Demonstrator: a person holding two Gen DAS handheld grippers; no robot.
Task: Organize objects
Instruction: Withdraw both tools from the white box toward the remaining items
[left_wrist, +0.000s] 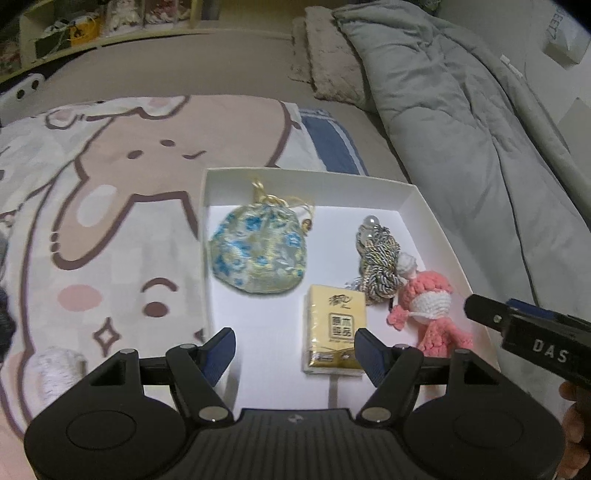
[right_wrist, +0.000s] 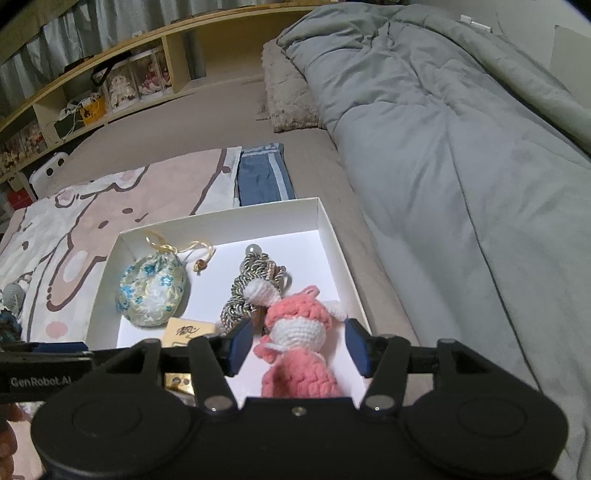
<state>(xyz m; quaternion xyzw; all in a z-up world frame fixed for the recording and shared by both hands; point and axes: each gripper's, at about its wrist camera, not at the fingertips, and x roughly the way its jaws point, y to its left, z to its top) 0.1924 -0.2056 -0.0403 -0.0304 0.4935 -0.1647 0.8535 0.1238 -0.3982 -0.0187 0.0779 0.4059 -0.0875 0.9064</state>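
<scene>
Pink doll (right_wrist: 295, 339) lengthwise, head away.

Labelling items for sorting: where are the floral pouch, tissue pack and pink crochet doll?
floral pouch (left_wrist: 258, 254): left wrist view, fabric body.
tissue pack (left_wrist: 334, 328): left wrist view, printed front.
pink crochet doll (right_wrist: 295, 328): right wrist view, white face.

One white box (left_wrist: 424, 206), one brocade pouch (left_wrist: 258, 251), one tissue packet (left_wrist: 334, 332), one cord bundle (left_wrist: 380, 262), one crocheted doll (left_wrist: 428, 306).
</scene>
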